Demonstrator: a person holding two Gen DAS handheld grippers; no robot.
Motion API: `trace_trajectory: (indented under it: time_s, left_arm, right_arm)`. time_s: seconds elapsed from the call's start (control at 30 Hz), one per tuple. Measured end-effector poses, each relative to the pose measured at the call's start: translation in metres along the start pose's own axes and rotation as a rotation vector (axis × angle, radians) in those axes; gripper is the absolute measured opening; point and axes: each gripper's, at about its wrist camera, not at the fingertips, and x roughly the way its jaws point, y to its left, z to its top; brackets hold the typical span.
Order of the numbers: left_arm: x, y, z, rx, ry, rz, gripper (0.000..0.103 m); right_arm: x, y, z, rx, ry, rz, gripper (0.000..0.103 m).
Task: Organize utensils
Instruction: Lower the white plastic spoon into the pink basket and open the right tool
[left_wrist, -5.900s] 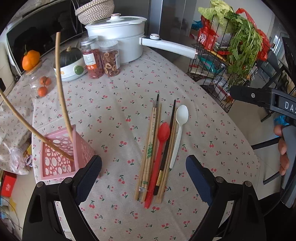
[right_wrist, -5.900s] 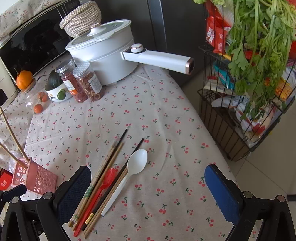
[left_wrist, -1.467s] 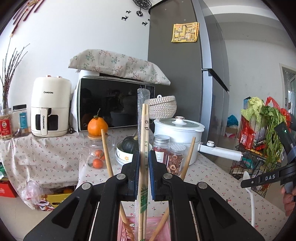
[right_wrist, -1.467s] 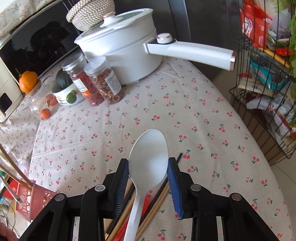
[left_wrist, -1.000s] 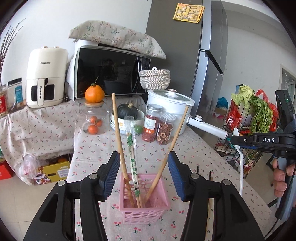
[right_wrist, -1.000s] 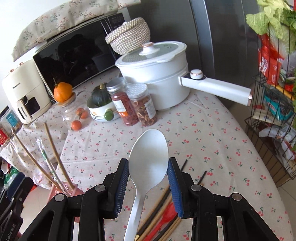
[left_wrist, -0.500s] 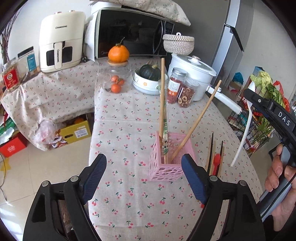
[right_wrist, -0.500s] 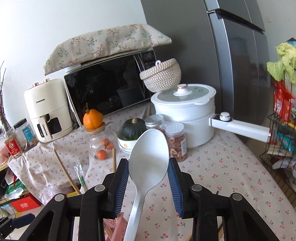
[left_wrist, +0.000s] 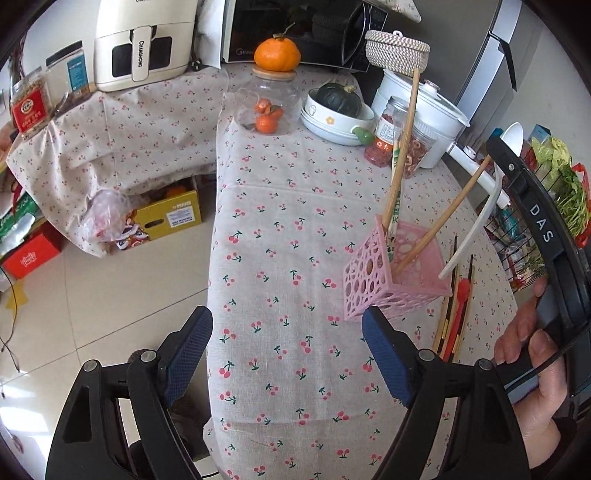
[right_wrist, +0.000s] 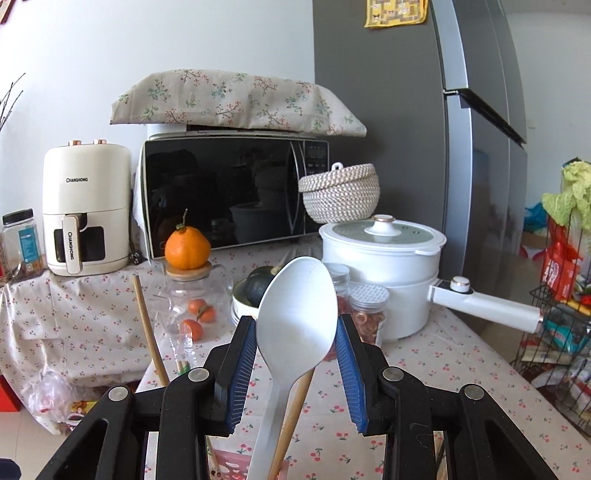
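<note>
While the right gripper (right_wrist: 297, 354) clamps a white spoon (right_wrist: 295, 332), its handle hangs over the pink basket (left_wrist: 397, 275).
Left gripper (left_wrist: 286, 358) spread wide, empty, over the cherry-print tablecloth (left_wrist: 280, 229).

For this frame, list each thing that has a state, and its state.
left gripper: open, empty
right gripper: shut on white spoon
white spoon: held upright over the holder
pink holder: upright, chopsticks inside
white pot: lid on
red spoon: lying on table

The white spoon's (right_wrist: 295, 332) handle ran off the bottom edge; the pink basket (right_wrist: 236, 467) was mostly hidden behind the right gripper (right_wrist: 296, 365).
</note>
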Motion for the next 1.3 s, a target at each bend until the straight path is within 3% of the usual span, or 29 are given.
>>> trace_trajectory:
  time_s: [0.23, 0.3, 0.63, 0.77, 1.03, 1.3]
  left_arm:
    - [-0.003, -0.001, 0.002, 0.001, -0.013, -0.010, 0.085]
    - [-0.004, -0.003, 0.003, 0.004, -0.015, -0.012, 0.085]
    - [-0.007, -0.027, 0.001, 0.059, -0.031, -0.018, 0.085]
    - [-0.008, -0.039, -0.001, 0.085, -0.036, -0.016, 0.085]
    - [-0.010, -0.067, -0.007, 0.139, -0.044, -0.009, 0.092]
    - [-0.013, -0.107, -0.017, 0.245, -0.091, -0.005, 0.103]
  right_arm:
    - [0.006, 0.007, -0.013, -0.028, 0.008, -0.005, 0.043]
    - [0.004, 0.004, -0.012, -0.008, 0.016, 0.021, 0.059]
    - [-0.014, -0.031, 0.007, 0.110, 0.106, 0.094, 0.097]
    - [-0.017, -0.052, 0.008, 0.118, 0.163, 0.075, 0.103]
    - [-0.027, -0.103, 0.002, 0.149, 0.256, 0.010, 0.103]
    - [-0.022, -0.163, -0.014, 0.231, 0.429, -0.039, 0.103]
